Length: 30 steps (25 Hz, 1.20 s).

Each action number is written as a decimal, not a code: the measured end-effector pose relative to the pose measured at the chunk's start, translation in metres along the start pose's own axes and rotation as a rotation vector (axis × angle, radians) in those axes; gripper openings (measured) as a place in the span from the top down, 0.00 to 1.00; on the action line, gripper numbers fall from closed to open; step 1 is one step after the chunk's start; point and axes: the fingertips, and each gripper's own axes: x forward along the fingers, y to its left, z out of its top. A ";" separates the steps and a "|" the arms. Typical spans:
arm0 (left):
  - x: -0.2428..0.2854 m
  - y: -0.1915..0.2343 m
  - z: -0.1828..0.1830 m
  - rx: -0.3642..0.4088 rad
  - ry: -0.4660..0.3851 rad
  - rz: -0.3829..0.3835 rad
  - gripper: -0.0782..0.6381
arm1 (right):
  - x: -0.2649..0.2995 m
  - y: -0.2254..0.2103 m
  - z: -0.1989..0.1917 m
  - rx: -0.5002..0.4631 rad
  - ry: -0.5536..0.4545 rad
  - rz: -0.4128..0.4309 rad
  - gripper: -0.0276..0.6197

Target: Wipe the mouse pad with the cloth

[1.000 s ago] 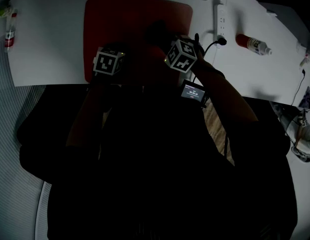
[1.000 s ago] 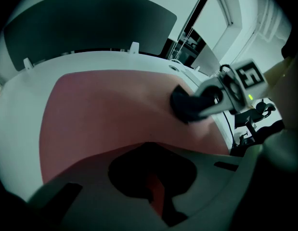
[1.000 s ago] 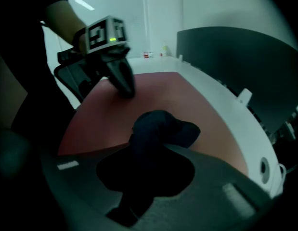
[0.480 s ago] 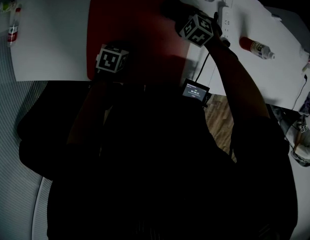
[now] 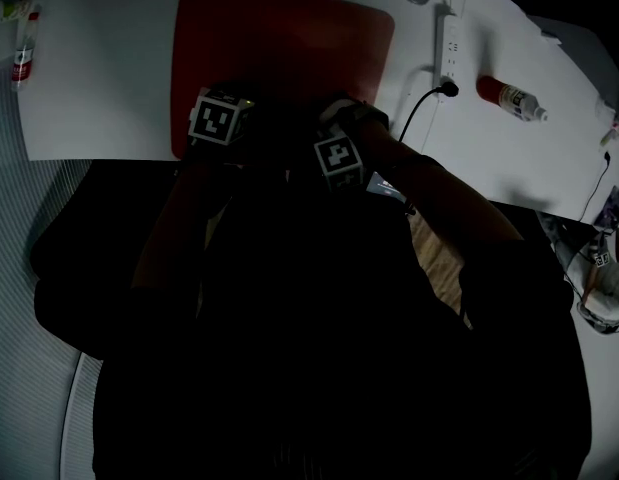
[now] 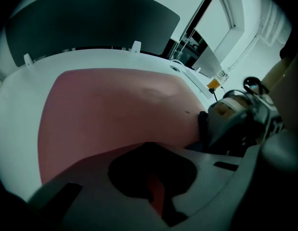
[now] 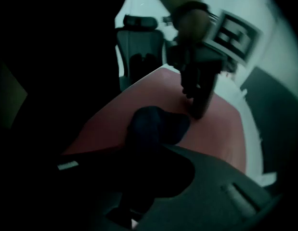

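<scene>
A red mouse pad (image 5: pixel 279 38) lies on the white table (image 5: pixel 109 78). In the right gripper view a dark cloth (image 7: pixel 156 126) rests bunched on the pad (image 7: pixel 221 129), and my right gripper (image 7: pixel 141 150) is shut on it near the pad's front edge. My left gripper (image 7: pixel 199 110) stands just beyond the cloth, its fingers together and their tip pressed down on the pad. In the head view both marker cubes sit over the pad's near edge, the left (image 5: pixel 217 120) and the right (image 5: pixel 336 158), and the cloth is lost in shadow. The left gripper view shows the pad (image 6: pixel 115 109) stretching ahead.
A white power strip (image 5: pixel 450 40) with a black cable (image 5: pixel 419 108) lies right of the pad. A red-and-white bottle (image 5: pixel 507 94) lies further right, and a small bottle (image 5: pixel 22 63) at the far left edge. An office chair (image 7: pixel 139 47) stands beyond the table.
My right gripper swept with the cloth out to the pad's far right corner, then back to its near edge beside the left gripper. The left gripper has stayed put.
</scene>
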 end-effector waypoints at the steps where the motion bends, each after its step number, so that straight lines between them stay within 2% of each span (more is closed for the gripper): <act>1: 0.000 0.000 0.000 0.000 0.000 -0.002 0.88 | 0.000 -0.006 -0.007 0.007 -0.005 0.008 0.84; 2: 0.000 0.000 -0.001 -0.001 -0.002 -0.002 0.88 | -0.001 -0.022 -0.022 0.022 0.008 -0.024 0.84; 4: -0.001 0.001 -0.002 -0.004 -0.008 -0.001 0.88 | -0.011 -0.072 -0.073 0.094 0.079 -0.166 0.84; 6: -0.001 0.001 -0.003 -0.005 -0.011 0.006 0.88 | -0.030 -0.127 -0.132 0.276 0.146 -0.290 0.85; 9: -0.001 0.003 -0.004 -0.009 -0.014 0.019 0.88 | -0.052 -0.171 -0.183 0.524 0.232 -0.348 0.85; 11: -0.002 0.002 -0.001 -0.014 -0.030 0.014 0.88 | -0.056 -0.171 -0.182 0.587 0.258 -0.337 0.86; 13: -0.001 0.000 0.001 -0.019 -0.038 0.009 0.88 | -0.046 -0.146 -0.144 0.538 0.228 -0.304 0.86; 15: -0.001 -0.001 -0.002 -0.024 -0.032 0.006 0.88 | -0.025 -0.097 -0.083 0.394 0.158 -0.244 0.86; 18: -0.001 -0.001 0.000 -0.005 -0.032 0.007 0.88 | 0.002 -0.013 -0.001 0.145 0.058 -0.054 0.86; 20: -0.001 -0.002 0.003 0.044 -0.021 0.020 0.88 | 0.008 0.010 0.019 0.063 0.008 0.034 0.86; 22: -0.001 -0.003 0.001 0.067 -0.013 0.030 0.88 | 0.006 -0.004 0.005 0.069 -0.018 0.016 0.84; 24: 0.000 -0.002 0.000 0.046 -0.019 0.022 0.88 | -0.003 -0.055 -0.044 0.177 0.005 -0.131 0.84; 25: 0.000 -0.002 0.000 0.039 -0.022 0.017 0.88 | -0.013 -0.086 -0.077 0.285 0.026 -0.223 0.84; 27: 0.000 -0.001 0.000 0.041 -0.020 0.016 0.88 | -0.041 -0.141 -0.144 0.585 0.058 -0.362 0.84; 29: -0.002 0.000 -0.002 0.047 -0.019 0.019 0.88 | -0.063 -0.171 -0.188 0.859 0.078 -0.438 0.84; 30: -0.002 0.000 -0.002 0.049 -0.020 0.019 0.88 | -0.068 -0.175 -0.194 0.931 0.086 -0.462 0.85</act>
